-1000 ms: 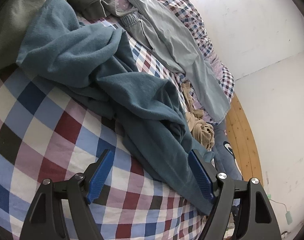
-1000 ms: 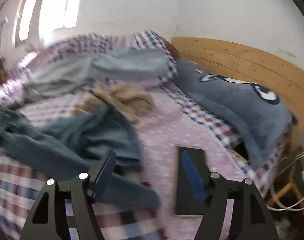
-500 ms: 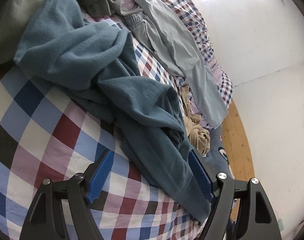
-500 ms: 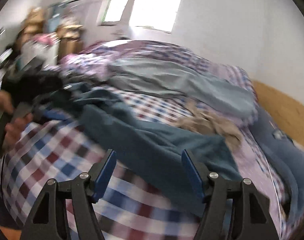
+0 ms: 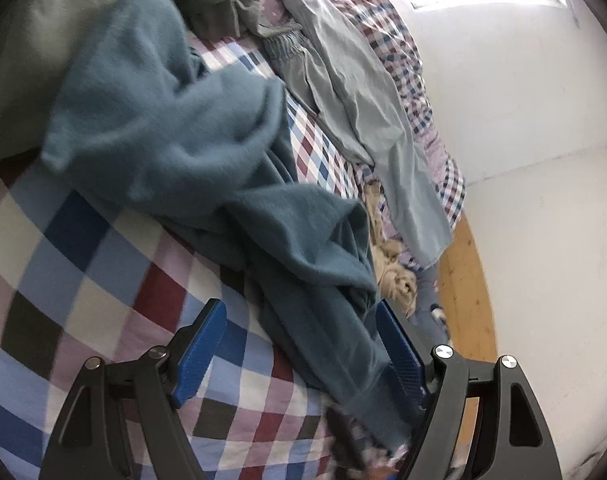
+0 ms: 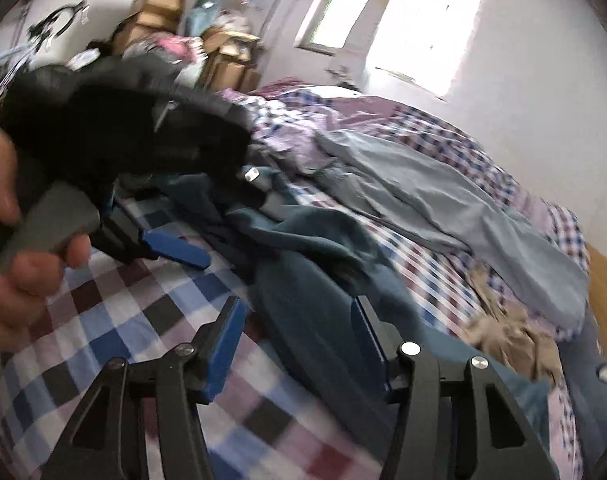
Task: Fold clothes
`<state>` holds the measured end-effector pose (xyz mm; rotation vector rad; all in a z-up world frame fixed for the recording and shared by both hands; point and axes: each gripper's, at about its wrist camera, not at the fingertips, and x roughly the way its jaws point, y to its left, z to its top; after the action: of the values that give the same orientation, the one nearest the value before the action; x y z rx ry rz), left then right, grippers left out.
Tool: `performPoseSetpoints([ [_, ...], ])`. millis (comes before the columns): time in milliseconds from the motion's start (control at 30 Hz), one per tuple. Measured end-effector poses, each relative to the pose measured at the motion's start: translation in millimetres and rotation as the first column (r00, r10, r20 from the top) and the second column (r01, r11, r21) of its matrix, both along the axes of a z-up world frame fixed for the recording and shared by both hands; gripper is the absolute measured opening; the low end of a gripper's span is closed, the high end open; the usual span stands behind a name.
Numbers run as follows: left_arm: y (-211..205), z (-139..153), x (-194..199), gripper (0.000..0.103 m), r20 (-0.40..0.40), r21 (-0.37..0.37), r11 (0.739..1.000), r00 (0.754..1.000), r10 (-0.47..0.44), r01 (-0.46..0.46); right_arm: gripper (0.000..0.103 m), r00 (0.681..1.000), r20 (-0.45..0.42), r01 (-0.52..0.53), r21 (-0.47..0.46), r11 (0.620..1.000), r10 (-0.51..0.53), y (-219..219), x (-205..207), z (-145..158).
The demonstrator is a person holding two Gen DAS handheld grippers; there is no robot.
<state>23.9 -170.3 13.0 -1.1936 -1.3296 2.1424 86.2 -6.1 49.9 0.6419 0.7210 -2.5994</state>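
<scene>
A crumpled teal fleece garment (image 5: 207, 168) sprawls over the checked bedspread (image 5: 83, 264). My left gripper (image 5: 299, 332) is open just above the bed, and the garment's lower end runs between its fingers, lying against the right one. In the right wrist view, my right gripper (image 6: 299, 320) is also open, low over the same teal garment (image 6: 303, 248), with cloth between its fingers. That view also shows a hand (image 6: 11, 264) holding the left gripper, whose blue finger (image 6: 175, 249) rests by the garment's edge.
Grey trousers (image 5: 351, 92) stretch along the bed's far side, with a tan garment (image 5: 391, 276) bunched beside them. Dark olive clothing (image 5: 207, 4) lies at the top. A wooden headboard (image 5: 463, 288) and white wall bound the bed. Cardboard boxes (image 6: 223, 52) stand beyond it.
The right gripper has swung left from the headboard and pillow to the teal garment, now beside the left gripper. The left gripper has edged nearer the garment's lower end.
</scene>
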Motion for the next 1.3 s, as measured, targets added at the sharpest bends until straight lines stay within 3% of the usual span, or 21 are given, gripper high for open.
performPoseSetpoints([
  [67,-8.0,-0.4,-1.0,0.081,0.004,0.046,0.999,1.000,0.013,-0.013,0.057,1.000,-0.003,-0.018,0.041,0.999,0.018,-12.7,-9.7,-11.0],
  [200,-12.9,0.2,-5.3,0.081,0.001,0.083,0.996,1.000,0.021,-0.021,0.050,0.999,0.032,0.038,0.068,0.997,-0.040,-13.3,-31.4,-24.6],
  [367,-3.6,-5.1,-14.3,0.080,0.019,0.073,0.997,1.000,-0.001,-0.001,0.010,0.990,0.118,0.086,-0.021,0.996,-0.083,10.7,-50.3,-20.6],
  [500,-0.7,-5.8,-16.9,0.080,0.016,0.068,0.998,1.000,-0.002,0.001,0.008,0.984,0.172,0.061,-0.153,0.986,-0.034,32.3,-47.0,-4.9],
  [800,-3.3,-0.1,-21.4,0.080,0.005,0.047,0.997,0.998,0.059,-0.059,0.004,0.984,0.152,-0.044,-0.309,0.950,0.095,60.4,-12.4,28.8],
  [967,7.4,-1.9,-22.8,0.080,0.013,0.069,0.997,1.000,0.018,-0.019,0.004,0.977,0.198,0.026,-0.465,0.885,0.075,94.2,-19.0,38.0],
  [1133,21.6,0.4,-21.1,0.080,-0.012,0.102,0.994,0.999,-0.040,0.041,0.004,0.954,0.301,0.155,-0.541,0.826,0.018,122.5,-39.6,27.9],
  [1300,27.9,0.6,-23.3,0.075,-0.023,0.120,0.991,0.998,-0.051,0.054,0.004,0.954,0.299,0.140,-0.511,0.848,0.022,123.3,-39.2,26.9],
])
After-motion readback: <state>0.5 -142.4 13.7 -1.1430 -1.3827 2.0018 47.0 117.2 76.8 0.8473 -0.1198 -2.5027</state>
